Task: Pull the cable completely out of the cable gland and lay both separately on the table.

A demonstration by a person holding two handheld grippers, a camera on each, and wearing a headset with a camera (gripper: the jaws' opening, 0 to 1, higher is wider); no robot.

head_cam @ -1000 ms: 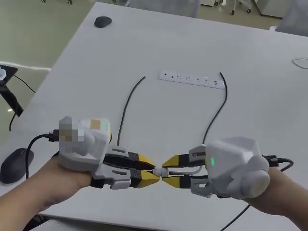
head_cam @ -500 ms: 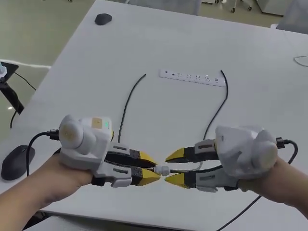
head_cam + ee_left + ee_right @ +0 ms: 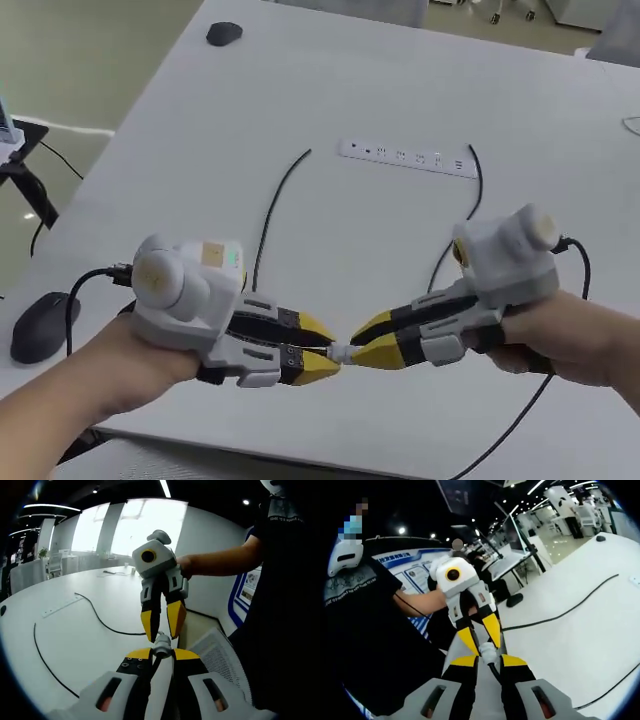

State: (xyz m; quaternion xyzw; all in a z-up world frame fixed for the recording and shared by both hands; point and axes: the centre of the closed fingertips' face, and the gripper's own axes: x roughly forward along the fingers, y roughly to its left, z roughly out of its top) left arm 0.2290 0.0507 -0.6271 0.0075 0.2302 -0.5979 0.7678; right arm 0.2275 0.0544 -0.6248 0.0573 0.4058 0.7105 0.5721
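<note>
The cable gland [image 3: 340,353] hangs in the air above the table [image 3: 330,90], caught between both grippers' tips. Left of the gland, the left gripper [image 3: 330,350] pinches it in narrow jaws. Right of the gland, the right gripper [image 3: 357,347] looks closed on the cable [image 3: 494,671]. The cable's long axis runs left-right through the gland, so parting the hands along it should free it.

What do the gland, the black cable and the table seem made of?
The gland: probably plastic, pale grey-white, smooth with a dull sheen. The black cable: rubber or plastic sheath, matte, lying in loose curves. The table: likely laminate, plain white, smooth, faintly reflecting light.
</note>
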